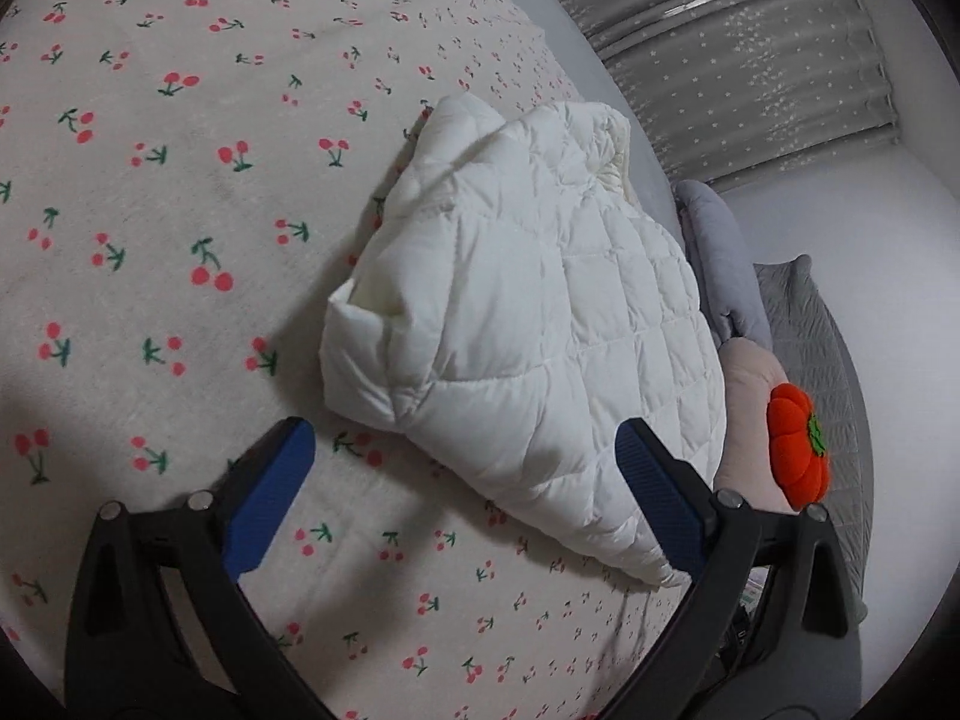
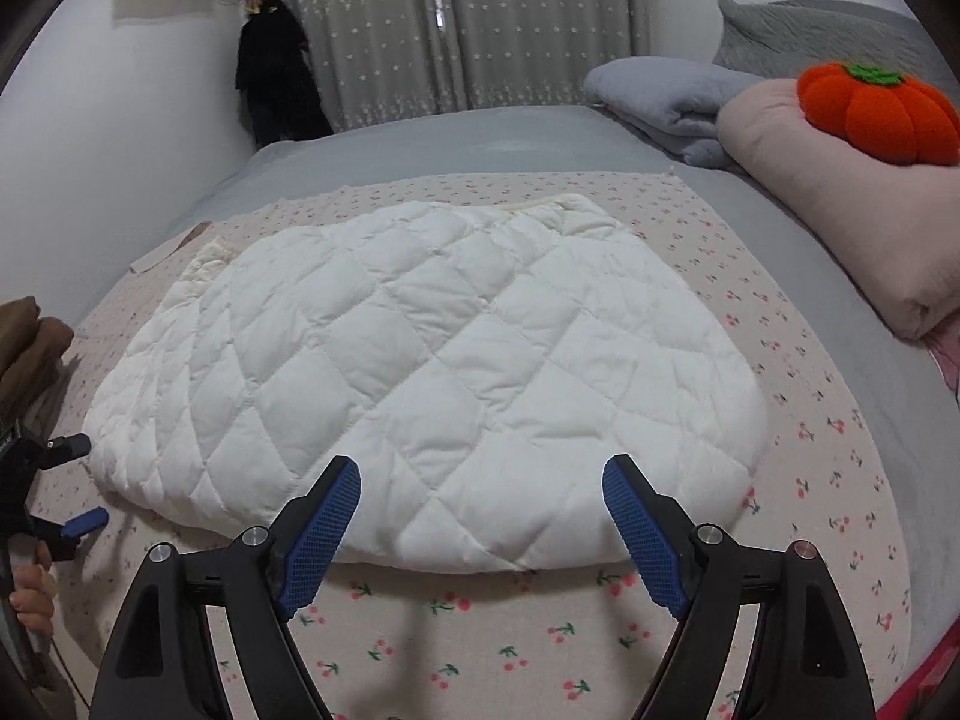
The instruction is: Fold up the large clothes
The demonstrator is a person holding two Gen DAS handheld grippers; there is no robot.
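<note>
On the bed, atop a cream cherry-print fleece blanket [image 2: 540, 648]: white diamond-quilted padded jacket [image 2: 420, 360], lying as a compact, roughly rectangular bundle. Sleeves not visible, presumably tucked inside; folded layers evident at the near-left corner in the left wrist view [image 1: 372, 324]. Judged well advanced, possibly one further fold or a tidy-up outstanding.

Left gripper [image 1: 465, 504]: fingers spread wide, empty, hovering just beside the bundle's near corner. Right gripper [image 2: 480, 522]: fingers likewise wide apart, holding nothing, poised over the near edge without a confirmed touch.

Edges: near hem rounded and puffy, accessible. Open blanket on the near side and to the left. To the right, pink folded bedding [image 2: 840, 228] bearing an orange pumpkin-shaped plush [image 2: 882, 114], with grey folded blanket [image 2: 666, 102] beyond; room tighter there.
</note>
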